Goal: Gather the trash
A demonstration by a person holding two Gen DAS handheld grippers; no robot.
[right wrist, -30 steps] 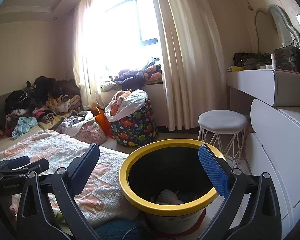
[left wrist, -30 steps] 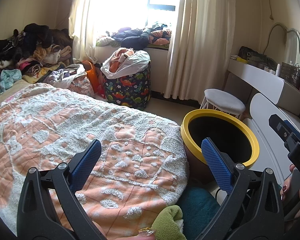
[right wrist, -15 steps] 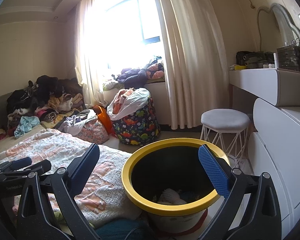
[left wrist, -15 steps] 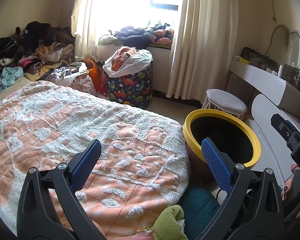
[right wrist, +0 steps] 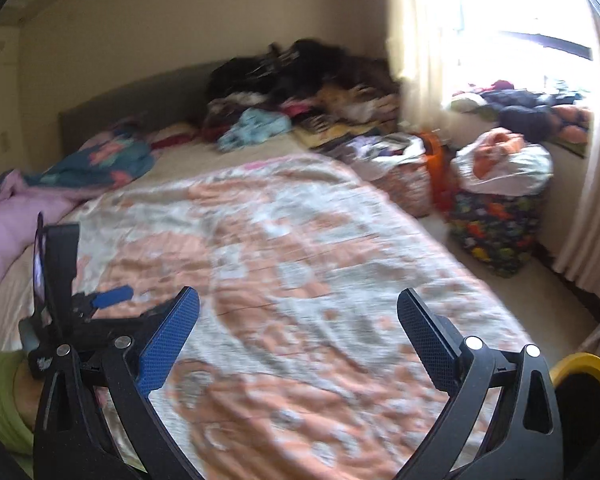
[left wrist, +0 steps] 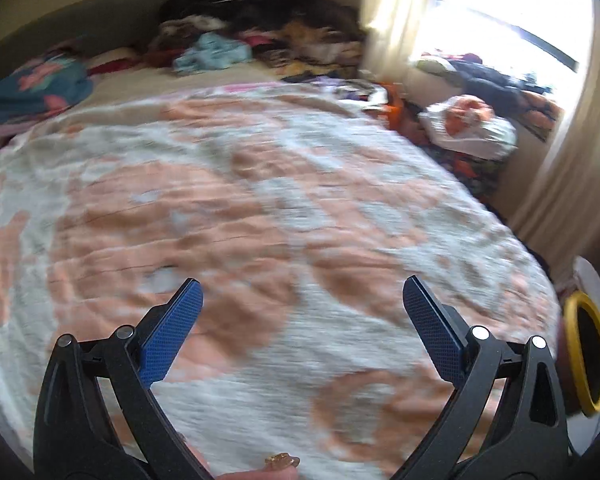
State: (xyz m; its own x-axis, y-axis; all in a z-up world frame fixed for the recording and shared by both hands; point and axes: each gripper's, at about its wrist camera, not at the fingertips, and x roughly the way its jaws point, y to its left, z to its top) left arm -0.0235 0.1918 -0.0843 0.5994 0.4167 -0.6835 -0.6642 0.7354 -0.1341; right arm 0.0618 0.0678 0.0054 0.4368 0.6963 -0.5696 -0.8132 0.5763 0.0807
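Both views are blurred by motion and face the bed. My left gripper [left wrist: 302, 330] hangs open over the peach-and-white blanket [left wrist: 240, 208] with nothing between its fingers. My right gripper [right wrist: 298, 334] is open too, above the same blanket [right wrist: 300, 264]. The left gripper's body [right wrist: 60, 304] shows at the lower left of the right wrist view. The yellow-rimmed trash bin [left wrist: 588, 354] lies at the far right edge of the left wrist view, and its rim [right wrist: 584, 368] peeks in at the lower right of the right wrist view. No piece of trash is distinguishable on the bed.
A heap of clothes [right wrist: 300, 92] covers the far end of the bed. A dinosaur-print laundry basket [right wrist: 496, 228] with a white bundle stands on the floor by the curtain [right wrist: 580, 216]. An orange bag [right wrist: 434, 168] sits beside it. A pink cover [right wrist: 8, 216] lies left.
Both grippers swung left, away from the yellow bin and towards the bed; the bin slid from the centre to the right edge of each view. Both stayed open.
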